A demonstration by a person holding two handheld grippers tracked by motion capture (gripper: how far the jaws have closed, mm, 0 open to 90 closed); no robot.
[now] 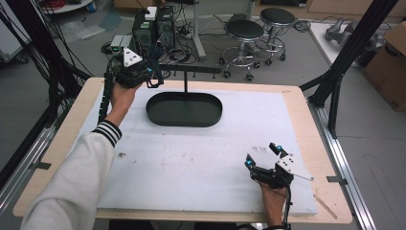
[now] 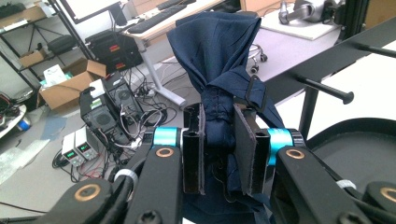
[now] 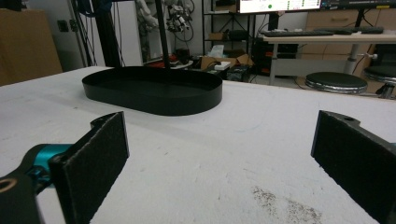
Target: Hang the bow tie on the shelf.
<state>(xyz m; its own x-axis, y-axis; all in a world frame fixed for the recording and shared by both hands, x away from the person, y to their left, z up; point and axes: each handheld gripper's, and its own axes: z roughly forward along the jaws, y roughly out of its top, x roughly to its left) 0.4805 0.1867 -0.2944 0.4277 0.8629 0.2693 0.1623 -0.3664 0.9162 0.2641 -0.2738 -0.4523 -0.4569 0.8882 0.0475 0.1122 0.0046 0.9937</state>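
Observation:
My left gripper (image 2: pixel 219 112) is shut on a dark blue bundle of fabric (image 2: pixel 219 56) with a strap; the cloth stands up above the pads. In the high view this gripper (image 1: pixel 152 76) hovers at the far left of the table, by the left end of a black rack bar (image 1: pixel 191 71). The bar (image 2: pixel 327 60) carries short pegs (image 2: pixel 327 89) and stands on a post over a black oval tray (image 1: pixel 184 120). My right gripper (image 1: pixel 262 154) rests low near the front right, open with nothing between its pads (image 3: pixel 219 154), facing the tray (image 3: pixel 154 100).
A white mat (image 1: pixel 201 163) covers the wooden table. Beyond the far edge stand computer towers (image 1: pixel 153 26), cables and two stools (image 1: pixel 244 31). A black frame post (image 1: pixel 349 52) rises at the right, with a cardboard box (image 1: pixel 390 62) behind it. A thin wooden stick (image 1: pixel 325 206) lies at the front right corner.

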